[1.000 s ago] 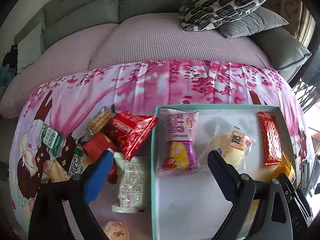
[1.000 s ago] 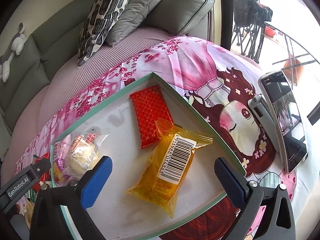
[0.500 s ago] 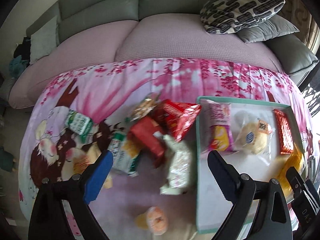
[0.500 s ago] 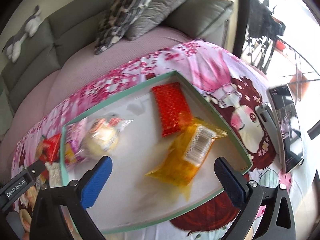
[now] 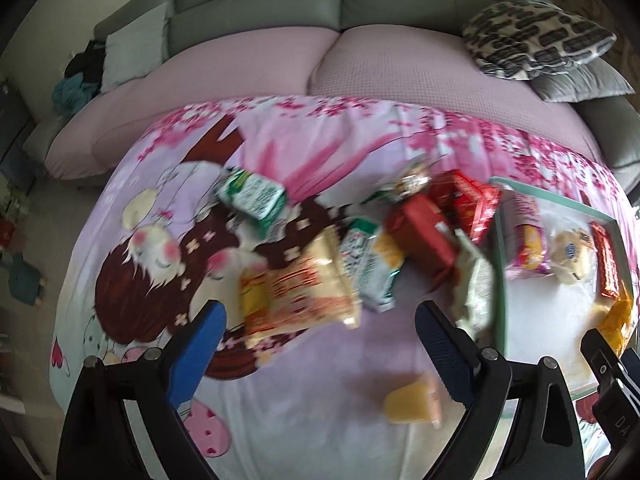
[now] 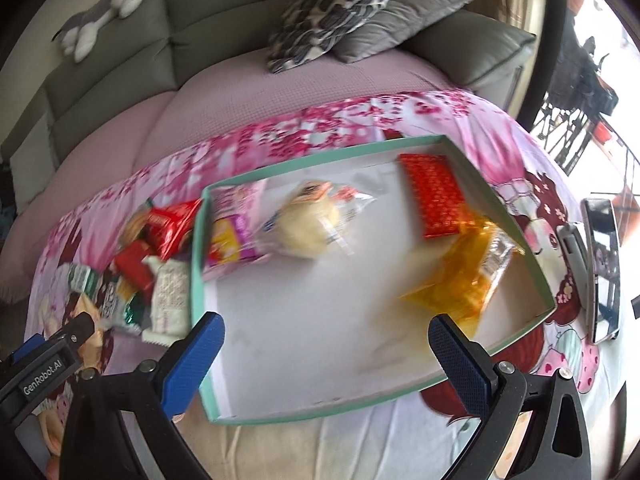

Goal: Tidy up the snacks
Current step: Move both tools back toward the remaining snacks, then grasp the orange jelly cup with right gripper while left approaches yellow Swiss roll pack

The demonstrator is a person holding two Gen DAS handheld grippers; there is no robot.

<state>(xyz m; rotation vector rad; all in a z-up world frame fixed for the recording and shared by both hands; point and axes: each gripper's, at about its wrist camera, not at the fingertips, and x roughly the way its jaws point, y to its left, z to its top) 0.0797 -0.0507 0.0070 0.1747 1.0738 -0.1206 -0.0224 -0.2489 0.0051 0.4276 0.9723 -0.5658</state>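
Where pink cartoon cloth (image 5: 280, 152) covers the table, a grey sofa (image 5: 340, 8) stands behind

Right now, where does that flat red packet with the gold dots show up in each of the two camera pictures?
Left wrist view: the red packet lies at the far right, inside the box.
Right wrist view: the red packet lies upper right of centre, in the box's far corner.
Shared landmark: the green-rimmed box.

Left gripper (image 5: 320, 328) now over loose snacks (image 5: 360, 248)
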